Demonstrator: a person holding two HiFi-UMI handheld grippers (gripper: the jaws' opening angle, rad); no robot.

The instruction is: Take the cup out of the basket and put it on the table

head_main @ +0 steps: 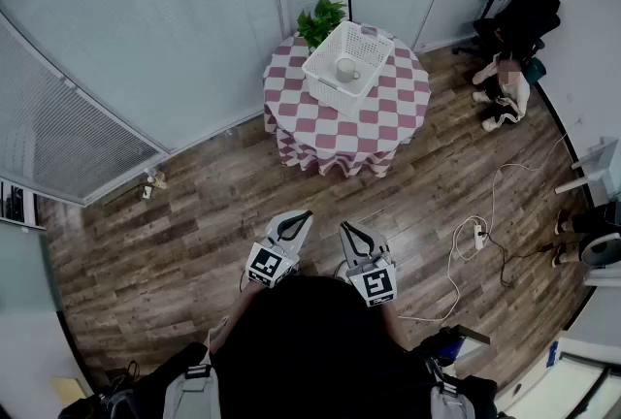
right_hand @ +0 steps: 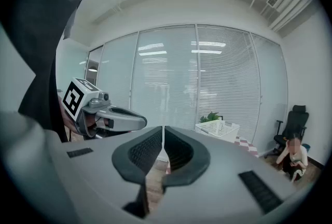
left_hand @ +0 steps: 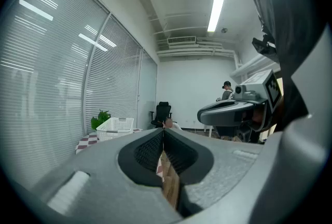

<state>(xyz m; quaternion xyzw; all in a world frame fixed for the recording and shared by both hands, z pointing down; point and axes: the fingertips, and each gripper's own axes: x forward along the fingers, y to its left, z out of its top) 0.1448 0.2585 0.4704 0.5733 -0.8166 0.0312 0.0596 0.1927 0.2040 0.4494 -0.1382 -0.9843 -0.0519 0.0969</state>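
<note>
A white cup [head_main: 346, 70] sits inside a white lattice basket [head_main: 335, 82] on a round table [head_main: 388, 112] with a red-and-white chequered cloth, far ahead of me. My left gripper [head_main: 302, 214] and right gripper [head_main: 345, 227] are held side by side low over the wooden floor, well short of the table, and both point toward it. The left gripper [left_hand: 164, 129] has its jaws together with nothing between them. The right gripper [right_hand: 163, 127] also looks shut and empty. Each gripper view shows the basket [left_hand: 116, 125] [right_hand: 218, 127] far off, with the cup hidden inside it.
A potted plant [head_main: 320, 19] stands behind the basket on the table. A person [head_main: 505, 82] sits by a black office chair [head_main: 519, 19] at the back right. A power strip with a white cable [head_main: 475, 233] lies on the floor to the right. Glass walls with blinds run along the left.
</note>
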